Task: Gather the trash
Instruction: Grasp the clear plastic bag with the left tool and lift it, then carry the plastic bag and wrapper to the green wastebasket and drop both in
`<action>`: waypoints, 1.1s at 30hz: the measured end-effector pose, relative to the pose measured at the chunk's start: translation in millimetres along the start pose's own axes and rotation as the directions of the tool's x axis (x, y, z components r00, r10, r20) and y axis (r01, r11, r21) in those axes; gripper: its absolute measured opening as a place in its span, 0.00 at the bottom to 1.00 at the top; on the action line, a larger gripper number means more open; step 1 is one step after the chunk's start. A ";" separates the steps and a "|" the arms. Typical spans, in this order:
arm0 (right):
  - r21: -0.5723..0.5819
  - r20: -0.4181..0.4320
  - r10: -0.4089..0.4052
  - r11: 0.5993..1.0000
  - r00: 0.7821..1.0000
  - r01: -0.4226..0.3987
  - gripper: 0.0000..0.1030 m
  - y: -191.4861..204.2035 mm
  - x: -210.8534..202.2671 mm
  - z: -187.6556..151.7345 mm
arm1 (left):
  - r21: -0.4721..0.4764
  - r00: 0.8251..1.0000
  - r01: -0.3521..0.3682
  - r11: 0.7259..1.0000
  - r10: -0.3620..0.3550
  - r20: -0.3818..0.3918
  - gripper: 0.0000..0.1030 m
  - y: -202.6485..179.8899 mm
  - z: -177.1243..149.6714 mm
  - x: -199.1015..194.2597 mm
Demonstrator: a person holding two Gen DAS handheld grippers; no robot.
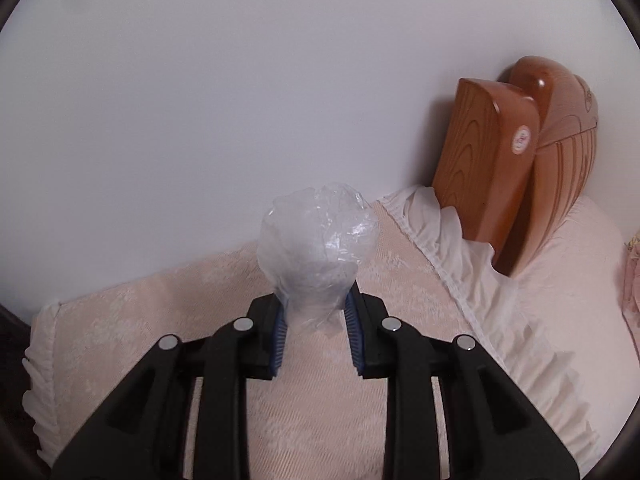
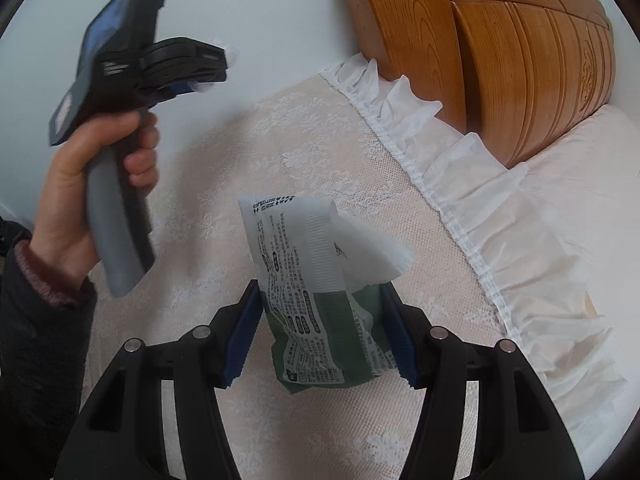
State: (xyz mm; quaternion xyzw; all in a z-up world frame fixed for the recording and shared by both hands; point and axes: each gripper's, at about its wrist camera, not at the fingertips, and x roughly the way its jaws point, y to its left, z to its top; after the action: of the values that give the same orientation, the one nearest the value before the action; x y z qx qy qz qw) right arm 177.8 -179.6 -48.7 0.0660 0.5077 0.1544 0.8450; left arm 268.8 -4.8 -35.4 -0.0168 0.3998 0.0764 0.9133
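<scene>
The left gripper [image 1: 314, 312] is clamped on a crumpled clear plastic bag [image 1: 316, 240], held above the bed [image 1: 400, 400] near its wall-side edge. To its right, the right gripper [image 2: 320, 336] pinches a green-and-white wrapper [image 2: 316, 300], its long axis pointing away toward the wooden headboard [image 2: 520, 60].

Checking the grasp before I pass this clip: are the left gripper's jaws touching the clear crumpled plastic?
Touching. In the left wrist view, the left gripper has both blue-padded jaws pressed against the neck of the crumpled plastic, which bunches between them.
</scene>
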 end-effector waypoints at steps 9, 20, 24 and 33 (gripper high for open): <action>-0.031 0.008 0.007 0.999 1.000 -0.007 0.58 -4.5 -54.5 -60.5 | -0.002 0.999 0.003 1.000 -0.003 -0.048 0.25 11.9 -105.8 -122.2; -0.015 0.039 0.017 1.000 0.999 -0.017 0.58 -34.7 -109.7 -133.8 | 0.092 0.992 0.086 0.992 -0.076 -0.101 0.25 -38.4 -204.2 -204.3; 0.045 0.074 -0.033 0.999 0.997 0.029 0.58 -68.7 -134.1 -161.8 | 0.180 0.982 0.165 0.970 -0.146 -0.116 0.25 -73.6 -229.0 -224.1; 0.267 0.056 -0.224 0.942 0.973 0.202 0.58 -159.9 -188.2 -248.5 | 0.511 0.859 0.511 0.691 -0.403 -0.314 0.25 -210.2 -313.8 -242.4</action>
State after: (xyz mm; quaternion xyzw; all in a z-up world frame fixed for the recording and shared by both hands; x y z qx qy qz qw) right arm -91.7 -403.4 -52.2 0.1271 0.4910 -0.0086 0.8618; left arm -89.5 -271.8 -77.5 0.1553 0.4660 -0.2812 0.8244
